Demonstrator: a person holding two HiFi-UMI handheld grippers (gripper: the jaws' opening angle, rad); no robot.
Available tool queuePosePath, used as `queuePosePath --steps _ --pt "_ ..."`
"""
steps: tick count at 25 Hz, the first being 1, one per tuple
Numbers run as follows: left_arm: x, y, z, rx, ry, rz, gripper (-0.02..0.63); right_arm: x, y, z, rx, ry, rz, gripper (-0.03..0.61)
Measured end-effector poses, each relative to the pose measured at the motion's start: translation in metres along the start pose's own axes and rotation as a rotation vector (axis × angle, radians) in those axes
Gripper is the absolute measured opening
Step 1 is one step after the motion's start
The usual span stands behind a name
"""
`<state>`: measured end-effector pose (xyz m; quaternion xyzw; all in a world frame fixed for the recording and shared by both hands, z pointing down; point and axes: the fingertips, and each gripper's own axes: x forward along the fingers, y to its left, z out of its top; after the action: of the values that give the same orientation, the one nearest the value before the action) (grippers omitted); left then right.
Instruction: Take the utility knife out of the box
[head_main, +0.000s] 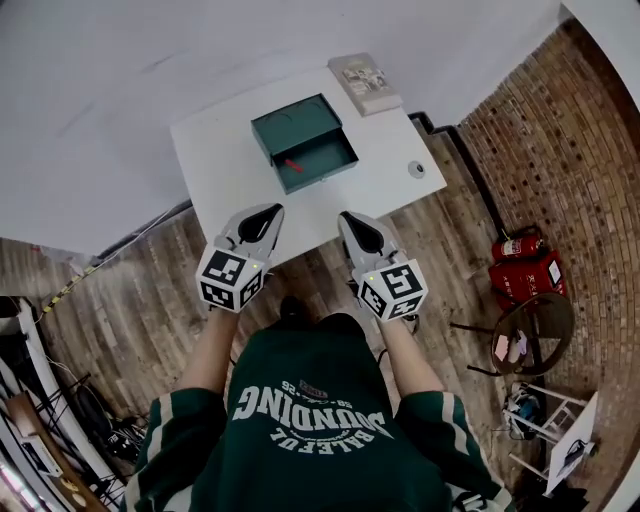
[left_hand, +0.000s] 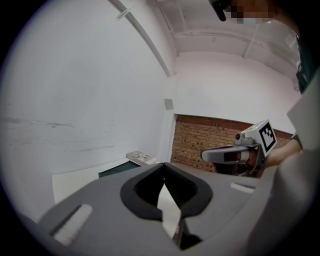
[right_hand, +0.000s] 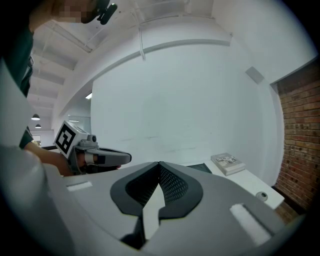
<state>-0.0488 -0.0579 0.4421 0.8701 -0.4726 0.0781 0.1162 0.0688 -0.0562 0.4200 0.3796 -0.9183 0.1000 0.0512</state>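
The person stands at the near side of the white bench (head_main: 220, 170) with both arms stretched forward from the body, bare forearms running out of green sleeves. The hands are hidden under the marker cubes. The left tool (head_main: 262, 218) and right tool (head_main: 360, 232) are held side by side with a gap between them. Both aim ahead towards the bench and tip only slightly downward. Their marker cubes sit at the near end, close to the wrists. In the head view the tips of both tools overlap the bench's near edge and are well short of the box (head_main: 305, 140). The left tool's jaws are together, tips touching, with nothing between them. The right tool's jaws are likewise closed tip to tip and empty. Each gripper view shows the other tool alongside at about the same height, pointing the same way. The green box lies open near the middle of the bench, beyond both tools and roughly between their lines of aim. The knife (head_main: 292, 165) shows as a small red thing inside the box's nearer half, towards its left side, and neither tool touches it. A book (head_main: 366, 83) lies at the far right corner of the bench. A small round thing (head_main: 416, 169) sits near the right edge, but it is too small to identify.
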Motion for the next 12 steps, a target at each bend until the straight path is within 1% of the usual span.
queuePosePath --steps 4,8,12 --pt "0.009 0.026 0.003 -0.019 -0.003 0.039 0.052 0.032 -0.007 0.004 -0.014 0.018 0.040 0.003" --pt "0.026 0.049 0.006 -0.037 -0.005 0.090 0.052 0.068 -0.023 0.006 -0.018 0.031 0.086 0.003" --pt "0.046 0.076 0.011 -0.052 -0.009 0.175 0.052 0.110 -0.040 0.009 -0.038 0.046 0.167 0.003"
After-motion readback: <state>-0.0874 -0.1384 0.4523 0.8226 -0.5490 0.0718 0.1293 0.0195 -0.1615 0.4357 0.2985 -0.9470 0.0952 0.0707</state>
